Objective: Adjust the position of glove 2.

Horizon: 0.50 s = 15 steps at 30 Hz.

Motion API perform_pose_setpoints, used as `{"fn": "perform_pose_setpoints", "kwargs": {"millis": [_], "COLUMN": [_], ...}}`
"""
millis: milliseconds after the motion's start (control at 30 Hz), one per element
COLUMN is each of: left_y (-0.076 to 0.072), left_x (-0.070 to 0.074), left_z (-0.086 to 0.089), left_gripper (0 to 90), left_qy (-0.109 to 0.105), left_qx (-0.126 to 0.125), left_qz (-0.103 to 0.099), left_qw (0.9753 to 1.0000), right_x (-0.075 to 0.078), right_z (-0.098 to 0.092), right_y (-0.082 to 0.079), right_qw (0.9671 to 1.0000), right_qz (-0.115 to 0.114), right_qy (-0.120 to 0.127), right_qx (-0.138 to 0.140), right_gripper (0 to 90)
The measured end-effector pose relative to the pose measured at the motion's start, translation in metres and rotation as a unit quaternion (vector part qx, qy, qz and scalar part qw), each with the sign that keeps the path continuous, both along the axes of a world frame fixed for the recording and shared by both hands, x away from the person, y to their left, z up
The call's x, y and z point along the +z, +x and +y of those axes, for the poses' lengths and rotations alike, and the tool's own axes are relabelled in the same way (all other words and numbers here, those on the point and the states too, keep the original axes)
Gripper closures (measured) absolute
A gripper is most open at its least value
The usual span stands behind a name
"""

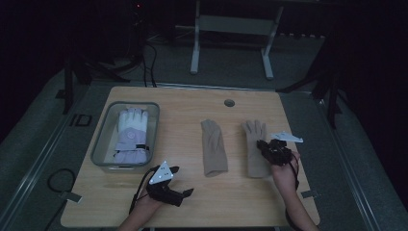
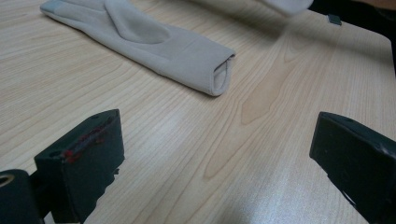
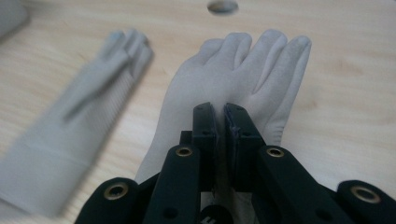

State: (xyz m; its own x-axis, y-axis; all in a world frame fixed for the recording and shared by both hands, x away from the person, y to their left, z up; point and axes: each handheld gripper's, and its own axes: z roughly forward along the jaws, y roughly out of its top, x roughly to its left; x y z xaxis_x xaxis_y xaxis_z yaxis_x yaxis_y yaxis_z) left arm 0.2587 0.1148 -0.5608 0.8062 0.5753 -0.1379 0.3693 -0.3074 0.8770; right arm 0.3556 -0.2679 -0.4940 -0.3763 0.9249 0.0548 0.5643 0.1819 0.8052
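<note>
Two beige gloves lie flat on the wooden table point(image 1: 192, 207), fingers pointing away. My right gripper point(image 1: 266, 146) point(image 3: 219, 109) sits on the right beige glove point(image 1: 254, 139) point(image 3: 243, 74), near its palm and cuff, jaws pressed together with fabric pinched between them. The middle beige glove point(image 1: 213, 147) point(image 2: 154, 42) point(image 3: 70, 121) lies free, its open cuff toward me. Near the table's front left, my left gripper point(image 1: 182, 180) point(image 2: 215, 149) is low over bare wood, jaws wide apart and holding nothing, aimed at that cuff.
A clear plastic bin point(image 1: 103, 130) at the table's left holds a white and lavender padded glove point(image 1: 131, 134). A round cable hole point(image 1: 229, 103) point(image 3: 222, 6) is near the far edge. A metal stand point(image 1: 231, 43) is on the floor beyond.
</note>
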Motion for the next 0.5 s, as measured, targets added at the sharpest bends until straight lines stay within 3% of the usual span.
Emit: {"fn": "perform_pose_setpoints", "kwargs": {"millis": [200,500], "left_y": [0.000,-0.001], "left_x": [0.000,0.002], "left_z": [0.000,0.001], "left_gripper": [3.0,3.0], "left_qy": [0.000,-0.005], "left_qx": [-0.001,-0.003], "left_qz": [-0.005,-0.005], "left_qw": [1.0000,1.0000], "right_x": [0.018,0.012], "right_z": [0.035,0.091], "right_y": [0.005,0.012], "right_qw": [0.9998,0.9994], "right_qz": [-0.007,0.005], "right_qy": [0.018,0.025], "right_qx": [0.006,0.023], "right_gripper": [83.5,83.4]}}
